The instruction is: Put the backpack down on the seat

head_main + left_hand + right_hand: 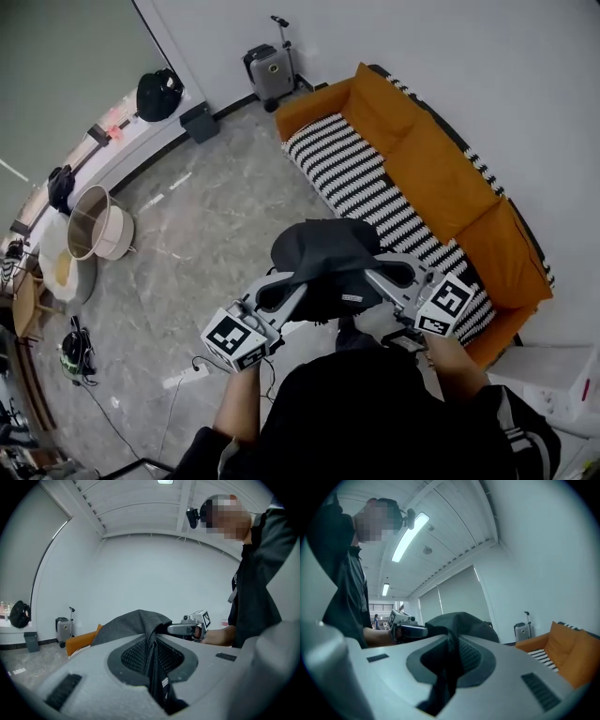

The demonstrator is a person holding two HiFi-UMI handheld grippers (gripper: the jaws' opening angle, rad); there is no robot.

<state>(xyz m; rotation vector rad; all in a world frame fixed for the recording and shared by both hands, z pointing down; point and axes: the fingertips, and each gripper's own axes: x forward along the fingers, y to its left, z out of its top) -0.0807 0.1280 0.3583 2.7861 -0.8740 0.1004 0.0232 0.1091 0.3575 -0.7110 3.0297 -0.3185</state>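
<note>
A: Hidden bits?
B: Bottom of backpack (323, 267) lost behind body; strap ends buried in jaws.
A: Grip?
B: left gripper (152, 663) nearly closed, clamped on dark strap. right gripper (446, 670) likewise. Backpack hanging btwn both, off the floor; striped sofa seat (361, 183) at 1 o'clock.
A: Count?
B: 1 backpack, 2 grippers, 1 sofa.

Grey suitcase (270, 73) against wall (422, 37); dark bin (200, 122) nearby; black bag (157, 94) on ledge (141, 141); round tub (97, 223) on floor (225, 206).
</note>
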